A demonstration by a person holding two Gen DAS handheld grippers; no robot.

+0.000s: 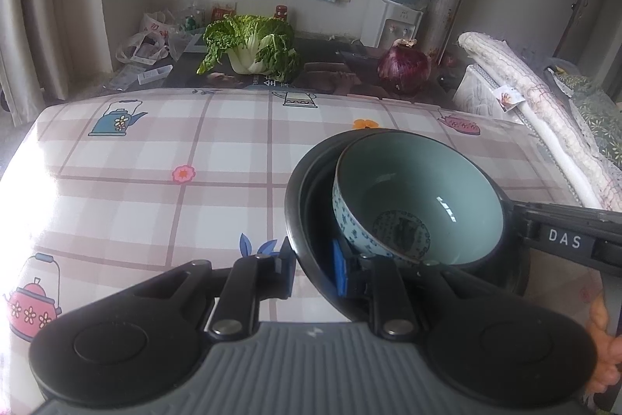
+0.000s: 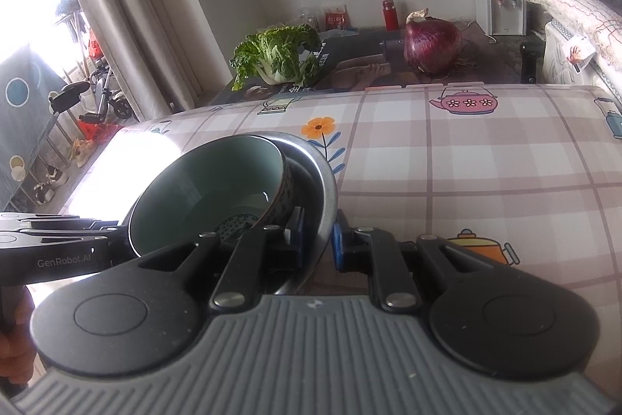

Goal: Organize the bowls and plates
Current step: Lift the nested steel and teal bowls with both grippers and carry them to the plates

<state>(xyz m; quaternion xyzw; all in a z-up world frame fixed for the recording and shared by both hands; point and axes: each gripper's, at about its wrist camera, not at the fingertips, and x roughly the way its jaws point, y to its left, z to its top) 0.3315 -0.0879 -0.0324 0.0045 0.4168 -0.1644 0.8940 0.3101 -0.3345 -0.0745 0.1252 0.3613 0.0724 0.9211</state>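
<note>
Left wrist view: our left gripper [image 1: 313, 269] pinches the dark bowl's [image 1: 297, 205] rim, and our right gripper [image 2: 317, 244] clamps the opposite rim, so we share its weight. A green bowl [image 1: 420, 197] leans inside it, near the table's [image 1: 155, 181] near edge.

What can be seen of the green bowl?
The green bowl looks ceramic: plain pale green glaze inside, a dark patterned round at the bottom, blue-and-white print outside. It is empty, and sits tilted inside the dark bowl, leaning on its wall. The left gripper and right gripper each straddle the dark bowl's rim; the left one's inner finger reaches the green bowl's base, contact unclear.
</note>
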